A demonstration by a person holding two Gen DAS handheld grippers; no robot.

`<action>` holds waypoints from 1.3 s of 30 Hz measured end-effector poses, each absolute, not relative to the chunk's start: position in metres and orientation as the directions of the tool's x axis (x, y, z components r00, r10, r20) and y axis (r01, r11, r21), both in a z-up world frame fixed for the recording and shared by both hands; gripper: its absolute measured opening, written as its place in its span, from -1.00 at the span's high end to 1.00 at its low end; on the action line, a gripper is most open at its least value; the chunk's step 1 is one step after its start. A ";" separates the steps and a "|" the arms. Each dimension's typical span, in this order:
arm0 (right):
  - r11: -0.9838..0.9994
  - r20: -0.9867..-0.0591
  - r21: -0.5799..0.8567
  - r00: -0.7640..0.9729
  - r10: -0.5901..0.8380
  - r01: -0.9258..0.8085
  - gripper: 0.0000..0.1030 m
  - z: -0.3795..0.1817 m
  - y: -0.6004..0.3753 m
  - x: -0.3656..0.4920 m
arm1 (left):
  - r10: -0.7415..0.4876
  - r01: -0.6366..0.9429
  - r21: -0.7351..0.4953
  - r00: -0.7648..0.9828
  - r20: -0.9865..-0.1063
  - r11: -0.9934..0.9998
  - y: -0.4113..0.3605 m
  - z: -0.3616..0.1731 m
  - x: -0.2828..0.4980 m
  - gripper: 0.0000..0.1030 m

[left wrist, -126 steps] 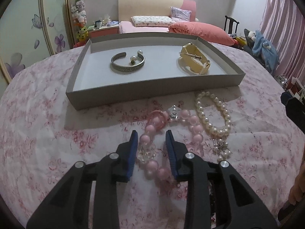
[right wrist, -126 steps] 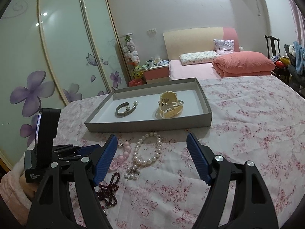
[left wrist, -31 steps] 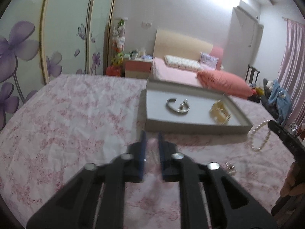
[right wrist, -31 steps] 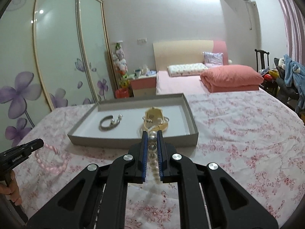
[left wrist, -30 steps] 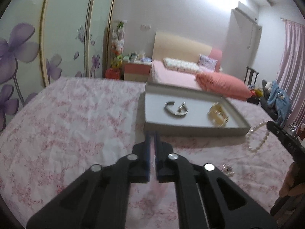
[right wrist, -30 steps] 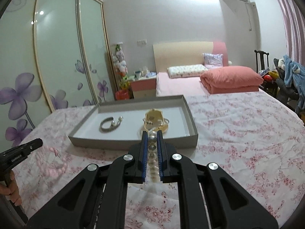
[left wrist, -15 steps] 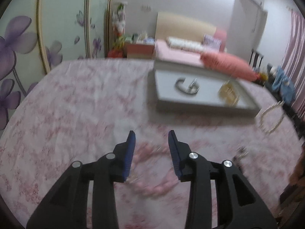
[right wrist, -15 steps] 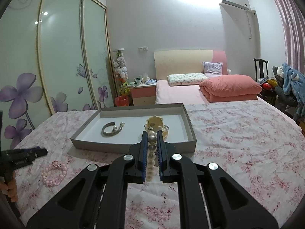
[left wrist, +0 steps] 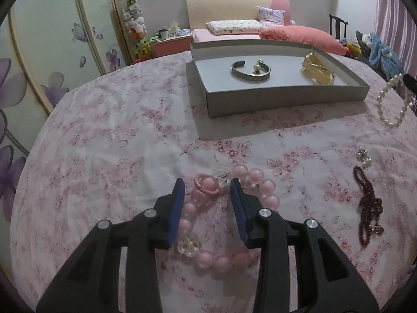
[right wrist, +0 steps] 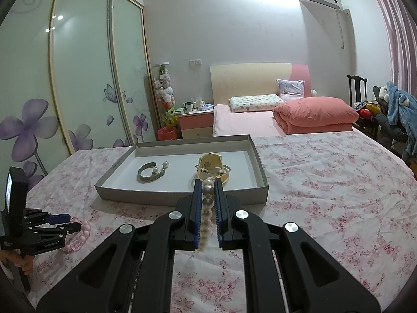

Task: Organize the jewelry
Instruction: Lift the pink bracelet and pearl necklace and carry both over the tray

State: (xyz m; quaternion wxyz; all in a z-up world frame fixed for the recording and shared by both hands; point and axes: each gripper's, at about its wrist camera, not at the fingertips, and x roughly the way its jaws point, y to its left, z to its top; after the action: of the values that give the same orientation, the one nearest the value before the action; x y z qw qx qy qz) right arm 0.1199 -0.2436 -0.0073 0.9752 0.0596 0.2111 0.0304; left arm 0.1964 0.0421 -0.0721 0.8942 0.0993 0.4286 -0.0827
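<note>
A pink bead bracelet [left wrist: 268, 190] lies on the floral cloth, left of and in front of the grey tray [left wrist: 260, 101]. My left gripper [left wrist: 206, 182] stands open low over it; part of the loop is between the jaws, and the pads do not press on it. From the right wrist view, the left gripper [right wrist: 65, 221] is at the far left beside the pink bracelet [right wrist: 83, 230]. My right gripper [right wrist: 207, 182] is shut on a white pearl bracelet [right wrist: 207, 202], held above the cloth before the tray [right wrist: 156, 195]. The pearl bracelet [left wrist: 391, 104] hangs at the right edge of the left wrist view.
The tray holds a silver cuff bangle [left wrist: 250, 71] and a gold-cream watch [left wrist: 318, 71]. A dark red bead string [left wrist: 368, 206] and a small pearl charm [left wrist: 363, 155] lie on the cloth to the right. A bed stands behind, wardrobe doors to the left.
My left gripper came down, tilted and opened, letting go of the pink bracelet, which now rests on the cloth. The right gripper kept still, shut on the pearls.
</note>
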 end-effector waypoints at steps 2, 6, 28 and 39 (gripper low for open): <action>0.991 -0.412 0.132 0.907 0.086 -0.034 0.80 -0.009 -0.244 0.121 | -0.071 0.243 0.107 0.623 -0.779 0.964 0.041 -0.073 0.199 0.33; 0.990 -0.418 0.134 0.904 0.091 -0.037 0.80 -0.010 -0.244 0.122 | -0.080 0.253 0.105 0.625 -0.776 0.962 0.038 -0.073 0.202 0.69; 0.984 -0.365 0.169 0.923 0.121 -0.062 0.80 0.001 -0.241 0.114 | -0.249 0.228 -0.110 0.775 -0.581 0.967 0.046 -0.016 0.155 0.74; 0.983 -0.315 0.168 0.941 0.122 -0.072 0.80 0.006 -0.237 0.104 | -0.273 0.230 -0.150 0.857 -0.437 0.962 0.031 0.014 0.131 0.75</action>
State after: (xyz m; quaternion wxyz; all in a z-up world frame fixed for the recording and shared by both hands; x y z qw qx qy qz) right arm 0.1044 -0.2370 0.0062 0.9822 0.0772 0.1642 0.0493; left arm 0.1312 0.0307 0.0137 0.9625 -0.0461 0.2333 -0.1308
